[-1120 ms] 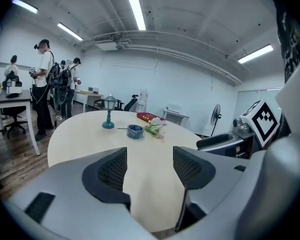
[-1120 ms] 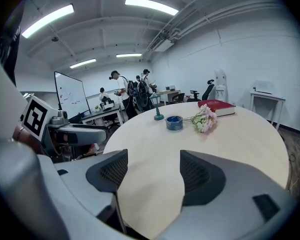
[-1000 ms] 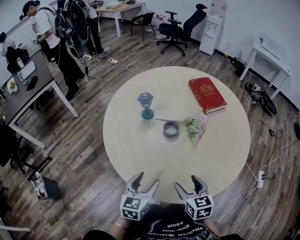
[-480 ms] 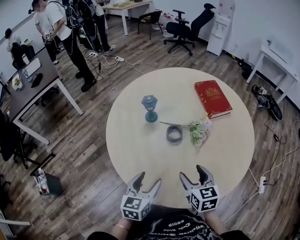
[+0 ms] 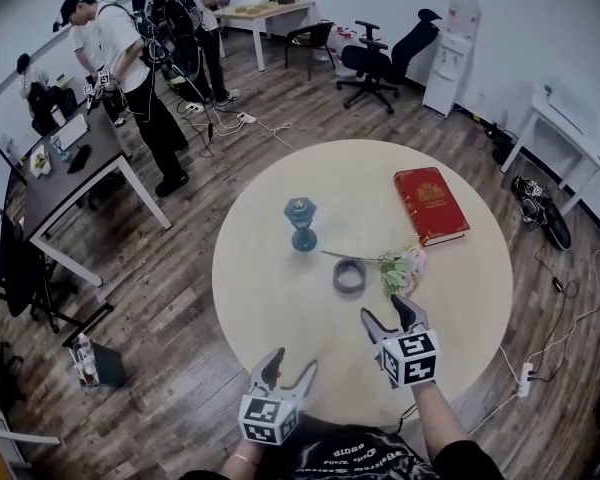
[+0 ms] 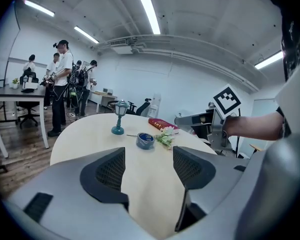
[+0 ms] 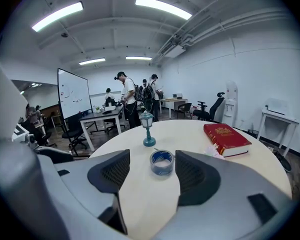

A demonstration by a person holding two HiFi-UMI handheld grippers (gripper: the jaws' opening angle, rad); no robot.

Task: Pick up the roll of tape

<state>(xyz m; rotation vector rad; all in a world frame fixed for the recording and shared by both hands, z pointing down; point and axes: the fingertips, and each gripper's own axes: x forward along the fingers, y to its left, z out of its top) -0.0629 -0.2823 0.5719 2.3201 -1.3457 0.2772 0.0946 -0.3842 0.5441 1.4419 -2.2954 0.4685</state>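
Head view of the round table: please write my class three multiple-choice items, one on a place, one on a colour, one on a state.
1. Where is the roll of tape?
A) on the floor
B) on the table, beside the flowers
C) on a chair

2. What colour is the book?
A) green
B) red
C) yellow

3. How does the roll of tape rest?
A) flat, hole upward
B) upright on its edge
C) lifted off the table

Answers:
1 B: it lies on the tabletop next to the flower heads.
2 B: its cover is plainly red.
3 A: from above it shows as a full ring on the table.
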